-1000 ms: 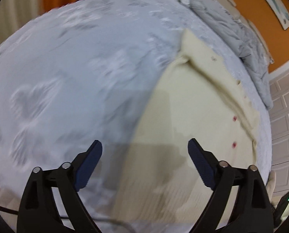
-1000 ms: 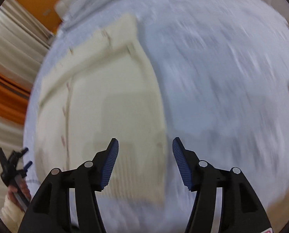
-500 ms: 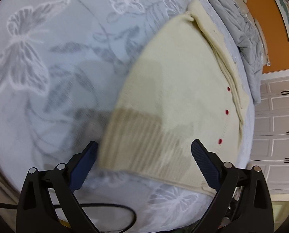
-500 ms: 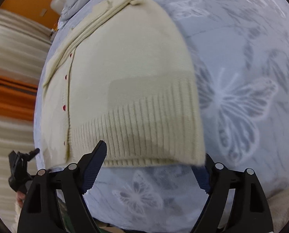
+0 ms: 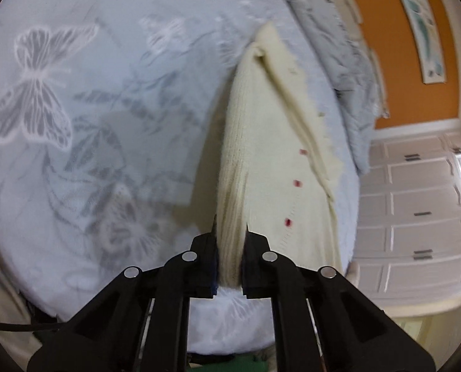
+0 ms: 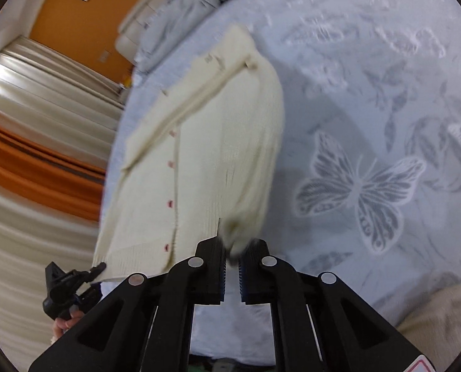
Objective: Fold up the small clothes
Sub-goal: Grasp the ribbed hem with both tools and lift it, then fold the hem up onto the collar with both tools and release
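Cardigan (image 5: 261, 142): cream knit, red buttons down the placket, spread on the bed with collar end far from both cameras and ribbed hem near them; hem lifted off the quilt at two places.
Red buttons (image 6: 170, 204): four in a row along the front edge in the right wrist view, three in the left wrist view.
Hem, left side: bunched into a narrow upright fold, pinched in the left claw (image 5: 229, 232); jaws just closed on it, cloth filling the small gap between the pads.
Hem, right side: corner gathered into a small lump, pinched in the right claw (image 6: 232, 248); jaws just closed, nearly together, knit poking up between them.
Left claw from the right wrist view: black, at the lower left beside the hem's far corner, a person's fingers (image 6: 60, 325) on its handle.
Bed quilt (image 5: 75, 124): pale blue-grey, printed with white and grey butterflies and leaves, under the whole cardigan; a large butterfly (image 6: 357, 198) just right of the right claw.
Grey blanket (image 5: 345, 71): crumpled at the far edge of the bed beyond the collar.
Wall (image 5: 416, 102): orange, with a framed picture (image 5: 416, 21) hung on it.
Cabinet doors (image 5: 416, 217): white panelled, dark handles, past the bed's right edge.
Curtains (image 6: 29, 124): cream with an orange band, left of the bed in the right wrist view.
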Tool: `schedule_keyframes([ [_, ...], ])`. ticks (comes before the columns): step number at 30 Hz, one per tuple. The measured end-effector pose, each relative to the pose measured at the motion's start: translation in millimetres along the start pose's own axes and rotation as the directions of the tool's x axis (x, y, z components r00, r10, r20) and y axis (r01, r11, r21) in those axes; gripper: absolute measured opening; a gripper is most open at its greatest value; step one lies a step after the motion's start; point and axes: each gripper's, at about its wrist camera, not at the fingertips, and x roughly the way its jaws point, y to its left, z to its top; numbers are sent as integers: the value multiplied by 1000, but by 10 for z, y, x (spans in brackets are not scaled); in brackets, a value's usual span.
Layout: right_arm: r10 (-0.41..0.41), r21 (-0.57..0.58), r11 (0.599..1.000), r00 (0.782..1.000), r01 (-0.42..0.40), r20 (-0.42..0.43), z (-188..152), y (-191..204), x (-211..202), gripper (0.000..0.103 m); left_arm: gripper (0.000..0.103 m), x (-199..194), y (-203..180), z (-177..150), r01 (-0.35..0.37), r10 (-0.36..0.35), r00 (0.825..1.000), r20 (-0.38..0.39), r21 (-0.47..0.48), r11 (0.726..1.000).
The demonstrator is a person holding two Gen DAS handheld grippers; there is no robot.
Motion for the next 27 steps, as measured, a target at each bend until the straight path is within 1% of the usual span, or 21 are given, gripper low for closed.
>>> schedule_keyframes([
  [2,12,-12,1000,1000,-12,8,-42,19,-166,6,8,-160,-57,-50,14,-14,1000,2,24,1000],
  [4,9,-31,999,1000,-9,1,-120,-2,-350,6,8,-328,-120,-151,15,-14,1000,-13,61,998],
  [6,1,-58,998,999,-3,-32,-268,15,-549,6,8,-521,-160,-345,-2,6,999,-31,114,994],
  [7,-9,-80,997,998,4,-58,-414,7,-667,6,8,-630,-158,-476,-9,15,999,-44,136,991],
  [8,-13,-90,996,997,6,-76,-507,15,-741,6,8,-695,-157,-553,-6,14,998,-56,138,990],
  [9,-16,-101,995,995,6,-100,-655,15,-840,6,8,-847,-111,-730,17,-7,996,-85,123,992],
  [10,-14,-110,994,992,0,-124,-806,19,-970,6,8,-971,-60,-808,28,-17,995,-96,116,993],
  [12,14,-103,994,988,-31,-155,-1048,70,-1230,6,8,-1216,-103,-1026,29,-17,994,-108,112,993],
  [14,45,-99,993,989,-59,-138,-1106,207,-1426,6,8,-1404,-187,-1124,49,-38,994,-98,110,993],
  [16,66,-132,988,994,-77,-84,-967,383,-1573,6,8,-1501,-416,-1041,71,-62,996,-65,140,988],
  [17,90,-154,983,995,-96,-40,-792,488,-1622,6,8,-1505,-537,-945,78,-72,996,-44,162,984],
  [19,136,-180,975,990,-129,25,-412,587,-1584,6,8,-1387,-809,-582,118,-122,993,5,224,968],
  [20,151,-185,973,987,-137,63,-149,615,-1490,6,8,-1309,-899,-432,104,-115,993,31,243,964],
  [21,154,-192,972,984,-135,85,85,626,-1356,6,8,-1146,-1017,-178,84,-104,993,61,272,959],
  [22,147,-201,972,984,-123,106,380,629,-1132,6,9,-974,-1095,36,54,-82,993,90,281,958],
  [23,139,-189,975,983,-115,116,578,607,-964,8,9,-848,-1135,157,38,-67,993,93,280,959],
  [24,134,-168,979,984,-114,113,774,556,-748,8,9,-594,-1192,377,15,-46,994,102,284,959],
  [25,122,-150,983,987,-105,105,949,509,-526,12,11,-408,-1207,519,-20,-16,992,126,279,960],
  [26,74,-123,991,991,-61,107,1150,454,-221,17,13,-176,-1206,652,-56,19,991,133,277,959],
  [27,33,-110,994,993,-20,113,1236,419,-88,21,14,125,-1167,800,-90,64,992,105,270,959],
])
